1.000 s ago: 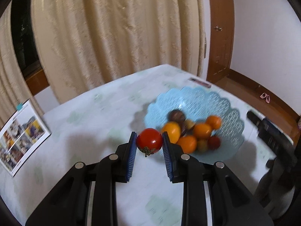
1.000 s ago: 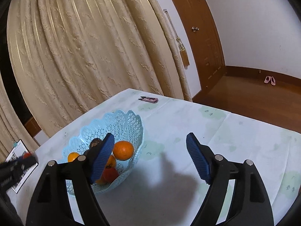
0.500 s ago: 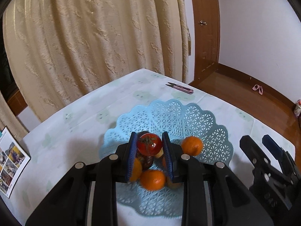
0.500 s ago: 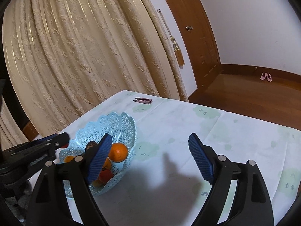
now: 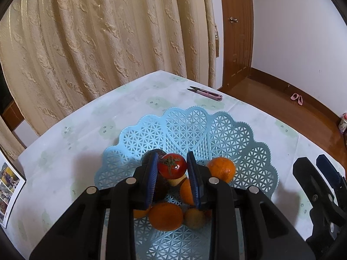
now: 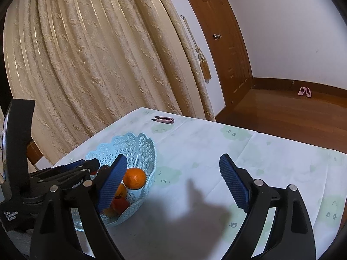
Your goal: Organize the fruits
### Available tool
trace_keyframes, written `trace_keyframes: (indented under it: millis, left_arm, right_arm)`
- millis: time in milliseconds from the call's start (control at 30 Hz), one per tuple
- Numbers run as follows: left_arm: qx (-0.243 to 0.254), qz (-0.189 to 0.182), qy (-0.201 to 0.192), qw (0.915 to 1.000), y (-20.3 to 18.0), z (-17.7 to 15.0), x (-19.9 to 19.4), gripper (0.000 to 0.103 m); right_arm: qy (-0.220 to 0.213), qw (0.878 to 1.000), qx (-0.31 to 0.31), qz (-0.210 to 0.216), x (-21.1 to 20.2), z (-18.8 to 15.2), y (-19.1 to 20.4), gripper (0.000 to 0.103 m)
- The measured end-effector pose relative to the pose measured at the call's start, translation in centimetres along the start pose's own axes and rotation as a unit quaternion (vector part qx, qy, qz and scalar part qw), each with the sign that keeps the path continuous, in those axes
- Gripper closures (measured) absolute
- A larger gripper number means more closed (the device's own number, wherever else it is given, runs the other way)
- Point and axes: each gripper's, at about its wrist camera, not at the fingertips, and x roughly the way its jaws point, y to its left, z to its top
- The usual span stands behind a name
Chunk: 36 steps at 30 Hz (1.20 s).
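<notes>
Left wrist view shows the left tool [image 5: 172, 171] pinching a tomato [image 5: 172, 166] just above the fruit in the basket [image 5: 245, 134], seemingly poised for release there, while the right tool [image 6: 173, 182] hangs spread and empty beside the basket.

The left tongs [image 5: 172, 170] are formed of matt black plastic, with ribbed blue rubber-like pads [image 5: 151, 176] and bright metal pins. A glossy, smooth-skinned tomato [image 5: 172, 166] is clamped between the pads. The basket [image 5: 186, 125] is moulded in pale blue plastic with an openwork lattice and a scalloped rim. The mandarin [image 5: 221, 169] is finished in a dimpled, slightly shiny peel. The bench [image 6: 216, 143] is covered with a creased, matt white cloth printed in pale green. The curtain [image 5: 97, 32] is of embossed cream fabric. The floor [image 6: 292, 117] is of polished, reflective wood. The right tongs [image 6: 173, 179], likewise of black plastic with ribbed blue pads, are spread wide.
</notes>
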Motion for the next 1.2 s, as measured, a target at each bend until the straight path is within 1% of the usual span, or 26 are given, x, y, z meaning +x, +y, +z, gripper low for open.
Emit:
trace_keyframes:
  millis: [500,533,600,633,667,800,833,867,1000,1067,1133,1200]
  left_arm:
    - [0.007,-0.003,-0.005,1.0,-1.0,0.2,0.0,0.075]
    - [0.008,0.0,-0.007,0.9999,-1.0,0.2,-0.1,0.073]
    - [0.005,0.003,-0.012,0.9999,-0.8,0.2,-0.4,0.054]
    - [0.004,0.007,-0.017,0.9998,-0.7,0.2,-0.6,0.041]
    - [0.003,0.012,-0.023,0.9997,-0.6,0.2,-0.9,0.039]
    - [-0.001,0.019,-0.027,0.9995,0.0,0.3,-1.5,0.038]
    - [-0.002,0.022,-0.029,0.9993,0.1,0.3,-1.8,0.036]
    - [-0.001,0.025,-0.032,0.9992,0.2,0.3,-2.0,0.033]
    - [0.003,0.041,-0.044,0.9982,0.4,0.2,-3.2,0.025]
    - [0.006,0.053,-0.05,0.9973,0.6,0.1,-3.8,0.014]
    - [0.006,0.07,-0.058,0.9958,0.9,-0.1,-4.6,0.014]
    - [0.002,0.083,-0.059,0.9948,1.4,-0.1,-4.9,0.011]
  right_arm:
    - [-0.011,1.0,0.006,-0.004,-0.4,0.2,-0.3,0.014]
    - [-0.01,1.0,0.005,-0.003,-0.4,0.2,-0.2,0.014]
    - [-0.011,1.0,0.003,-0.003,-0.4,0.2,-0.1,0.014]
    - [-0.013,1.0,0.002,-0.003,-0.4,0.2,-0.1,0.014]
    - [-0.014,1.0,0.002,-0.003,-0.5,0.2,-0.1,0.014]
    - [-0.014,1.0,0.006,-0.001,-0.5,0.2,-0.3,0.014]
    - [-0.013,1.0,0.007,0.001,-0.5,0.2,-0.4,0.013]
    - [-0.014,1.0,0.007,0.002,-0.5,0.2,-0.3,0.009]
    - [-0.016,1.0,0.006,0.013,-0.6,0.2,-0.2,0.008]
    - [-0.011,1.0,0.004,0.026,-0.5,0.2,0.0,0.006]
    - [0.001,0.999,-0.004,0.041,-0.2,0.0,0.6,0.005]
    - [0.003,0.998,-0.02,0.054,-0.3,-0.2,1.3,0.003]
